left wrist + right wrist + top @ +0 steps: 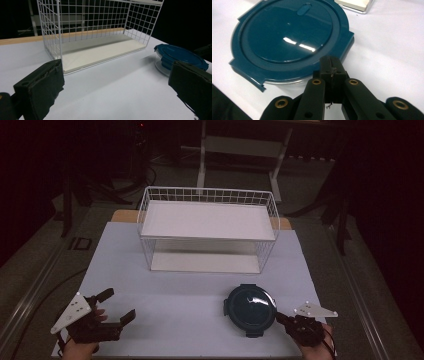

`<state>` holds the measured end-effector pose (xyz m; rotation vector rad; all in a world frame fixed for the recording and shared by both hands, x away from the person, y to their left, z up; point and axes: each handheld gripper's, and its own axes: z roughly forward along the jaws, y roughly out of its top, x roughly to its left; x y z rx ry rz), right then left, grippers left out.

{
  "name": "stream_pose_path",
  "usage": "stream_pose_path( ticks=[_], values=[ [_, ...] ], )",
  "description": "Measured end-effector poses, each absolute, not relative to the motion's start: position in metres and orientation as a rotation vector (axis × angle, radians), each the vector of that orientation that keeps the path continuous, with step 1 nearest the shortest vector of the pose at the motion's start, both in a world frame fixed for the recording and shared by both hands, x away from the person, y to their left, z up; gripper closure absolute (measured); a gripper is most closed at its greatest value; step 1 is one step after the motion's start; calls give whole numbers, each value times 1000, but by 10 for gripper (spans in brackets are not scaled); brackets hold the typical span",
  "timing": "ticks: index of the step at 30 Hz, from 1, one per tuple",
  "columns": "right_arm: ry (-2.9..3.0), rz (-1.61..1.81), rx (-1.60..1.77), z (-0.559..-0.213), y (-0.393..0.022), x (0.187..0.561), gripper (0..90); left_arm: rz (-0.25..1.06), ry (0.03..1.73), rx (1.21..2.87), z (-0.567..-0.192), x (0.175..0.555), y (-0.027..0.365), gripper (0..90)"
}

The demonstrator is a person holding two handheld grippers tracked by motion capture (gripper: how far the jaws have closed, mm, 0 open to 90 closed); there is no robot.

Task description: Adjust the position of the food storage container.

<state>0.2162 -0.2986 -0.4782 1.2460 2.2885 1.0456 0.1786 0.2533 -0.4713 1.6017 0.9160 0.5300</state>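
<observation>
Near the table's (195, 295) front left corner: left gripper (120, 306), held in a hand (80, 349), jaws spread wide with nothing between them, bare white surface ahead. Grey three-cornered plate (72, 311) on top of it, tilted toward the left edge.

Toward the far edge, centred: white wire rack (207, 227) with two flat white shelves, one above the other, both bare. Well apart from both grippers; open tabletop between it and the front edge. Seen from the left gripper view as a mesh cage (95, 22) straight ahead, the lidded container (180, 57) off to its right.

Toward the front right: round container with a dark blue lid (251, 307), lid flat on top, clear base just visible under the rim in the right gripper view.

At the front right corner: right gripper (279, 318), jaws pressed together with nothing gripped, tip just beside the lid's near rim (329, 66); touching or not, cannot tell.

Beyond the far edge: dark floor, cables, pale frame legs (202, 155).
</observation>
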Motion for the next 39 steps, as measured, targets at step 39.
stream_pose_path(
  ticks=[39],
  values=[
    [2355,1074,1223,-480,-262,244,900,514,902,1634,-473,180,249,3]
  ],
)
